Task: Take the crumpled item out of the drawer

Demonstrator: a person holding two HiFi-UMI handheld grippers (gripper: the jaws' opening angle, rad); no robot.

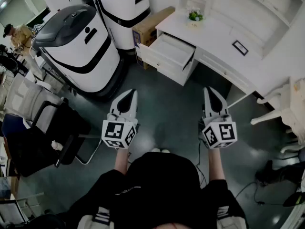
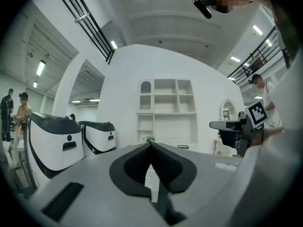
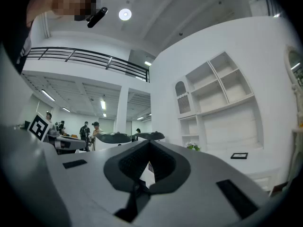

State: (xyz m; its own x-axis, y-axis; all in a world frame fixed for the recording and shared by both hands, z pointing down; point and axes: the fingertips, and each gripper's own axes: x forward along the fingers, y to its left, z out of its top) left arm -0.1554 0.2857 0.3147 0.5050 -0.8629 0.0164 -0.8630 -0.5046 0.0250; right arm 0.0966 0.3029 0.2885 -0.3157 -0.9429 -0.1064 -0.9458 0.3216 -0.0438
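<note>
The crumpled item does not show inside the open drawer point(image 1: 170, 50), which stands well ahead of both sets of fingers. The left gripper point(image 1: 129, 95) and right gripper point(image 1: 211, 93) are clenched on nothing. Reaching in clenched would likely shove the item deeper or strike the drawer front.

Head view looks steeply down from above the person, the open white drawer point(image 1: 171, 50) well ahead; both gripper views sit low, facing forward and tilted upward; all three share the small green potted plant point(image 1: 195, 15) point(image 2: 150, 139) point(image 3: 191, 146) and tall white shelf unit point(image 1: 267, 4) point(image 2: 165, 108) point(image 3: 222, 93).
</note>
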